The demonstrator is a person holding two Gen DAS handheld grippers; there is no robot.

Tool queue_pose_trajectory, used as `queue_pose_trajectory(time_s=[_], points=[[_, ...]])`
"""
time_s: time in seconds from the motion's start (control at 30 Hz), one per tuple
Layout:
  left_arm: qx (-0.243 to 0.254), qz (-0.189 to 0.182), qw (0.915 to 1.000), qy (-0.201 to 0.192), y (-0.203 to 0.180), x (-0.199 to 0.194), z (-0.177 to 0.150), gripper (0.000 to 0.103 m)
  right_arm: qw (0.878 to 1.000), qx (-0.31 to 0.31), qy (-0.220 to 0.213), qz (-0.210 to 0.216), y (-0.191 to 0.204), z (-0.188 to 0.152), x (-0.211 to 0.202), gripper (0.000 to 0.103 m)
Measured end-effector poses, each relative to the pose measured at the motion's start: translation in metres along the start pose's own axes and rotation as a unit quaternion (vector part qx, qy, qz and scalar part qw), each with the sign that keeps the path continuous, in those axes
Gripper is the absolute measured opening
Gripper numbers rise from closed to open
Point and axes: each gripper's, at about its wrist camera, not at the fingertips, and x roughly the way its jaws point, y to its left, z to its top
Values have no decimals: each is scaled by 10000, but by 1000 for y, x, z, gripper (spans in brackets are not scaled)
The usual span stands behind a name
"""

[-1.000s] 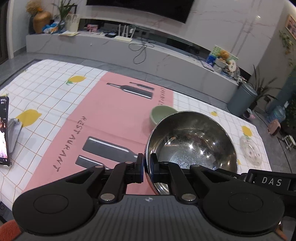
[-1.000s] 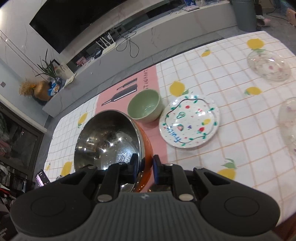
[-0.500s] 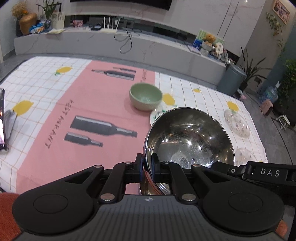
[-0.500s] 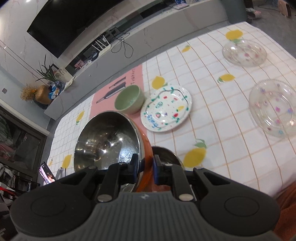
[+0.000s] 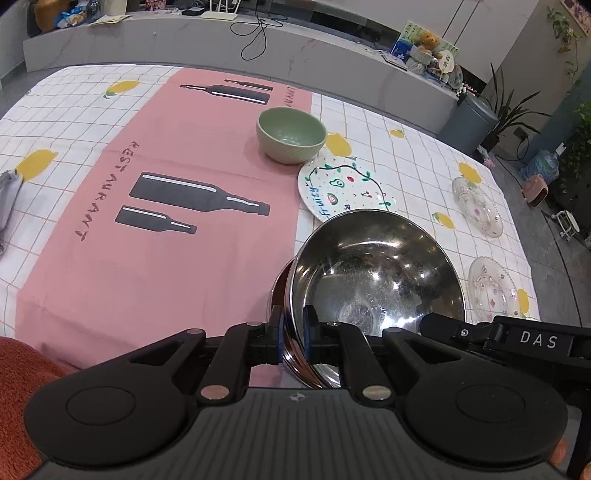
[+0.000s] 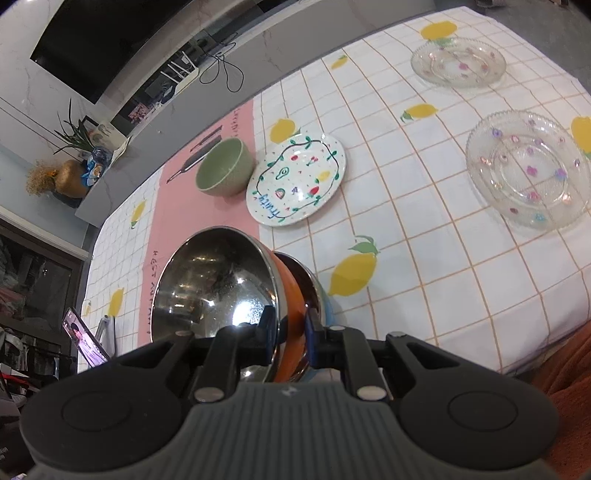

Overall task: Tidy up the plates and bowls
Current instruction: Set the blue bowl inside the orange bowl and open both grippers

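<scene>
A steel bowl (image 5: 376,273) with an orange outside (image 6: 214,280) hangs tilted near the table's front edge, held by both grippers. My left gripper (image 5: 294,330) is shut on its near rim. My right gripper (image 6: 290,328) is shut on the bowl's wall at the opposite side. Just under it sits a second steel bowl (image 6: 308,284), and the held bowl partly lies in it. Farther back a green bowl (image 5: 291,134) stands beside a white plate (image 5: 343,188) painted with fruit. Two clear glass plates (image 6: 458,61) (image 6: 528,170) lie to the right.
The table wears a checked lemon cloth (image 5: 417,155) with a pink panel (image 5: 177,155). A lit phone (image 6: 83,341) leans at the left edge. An orange sleeve (image 5: 22,369) shows at the near edge. A grey counter (image 5: 147,33) runs behind the table.
Both grippers have drawn the steel bowl back toward the table's front edge and lowered it. A second steel bowl has come into view beneath it. The green bowl and painted plate now lie farther off.
</scene>
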Motion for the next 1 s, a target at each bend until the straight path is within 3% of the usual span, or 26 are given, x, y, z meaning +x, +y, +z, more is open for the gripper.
queue_pose_trajectory(time_s=[0.57,0.77,1.0], points=[[139,89,9997,190,-2,16,1,13,9997,-53,78,-214,-2,3,18,14],[158,108,9996,197,0,16,1,18,9997,-94,65,-198,-1,3,17,17],[113,120,9999,-45,3,6,3,22,9997,-100,0,-209,0,2,14,17]])
